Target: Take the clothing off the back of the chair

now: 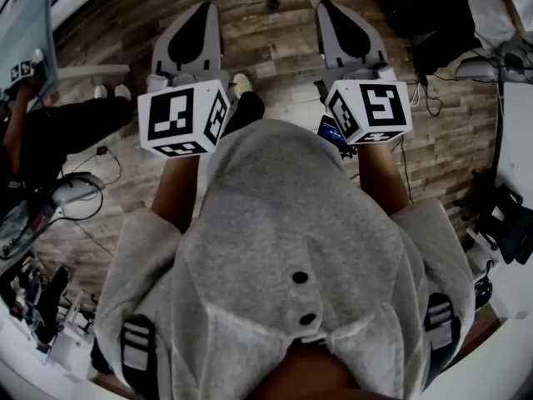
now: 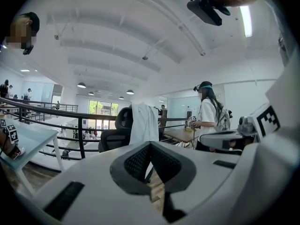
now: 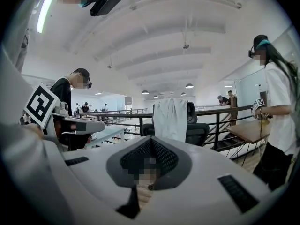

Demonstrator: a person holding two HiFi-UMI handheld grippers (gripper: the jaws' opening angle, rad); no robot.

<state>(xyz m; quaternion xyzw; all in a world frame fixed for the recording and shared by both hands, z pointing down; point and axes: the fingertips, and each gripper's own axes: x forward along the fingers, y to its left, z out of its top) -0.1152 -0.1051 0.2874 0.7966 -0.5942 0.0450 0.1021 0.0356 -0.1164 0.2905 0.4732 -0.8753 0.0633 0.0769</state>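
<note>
A white garment point(image 2: 144, 123) hangs over the back of a black office chair point(image 2: 115, 130), some way ahead of me by a railing. The right gripper view shows the same garment point(image 3: 171, 118) and chair point(image 3: 199, 134) straight ahead. My left gripper point(image 2: 151, 146) is shut, its dark pads meeting with nothing between them. My right gripper point(image 3: 151, 142) is shut and empty too. In the head view both are held out side by side over the wooden floor, the left gripper point(image 1: 198, 13) and the right gripper point(image 1: 331, 8), both well short of the chair.
A black railing point(image 2: 56, 111) runs behind the chair. A pale table point(image 2: 28, 139) stands at the left and a wooden desk point(image 3: 251, 128) at the right. A person in a white shirt point(image 2: 208, 121) is beside the desk, another in black point(image 3: 65, 95) at the left. Cables point(image 1: 83, 194) lie on the floor.
</note>
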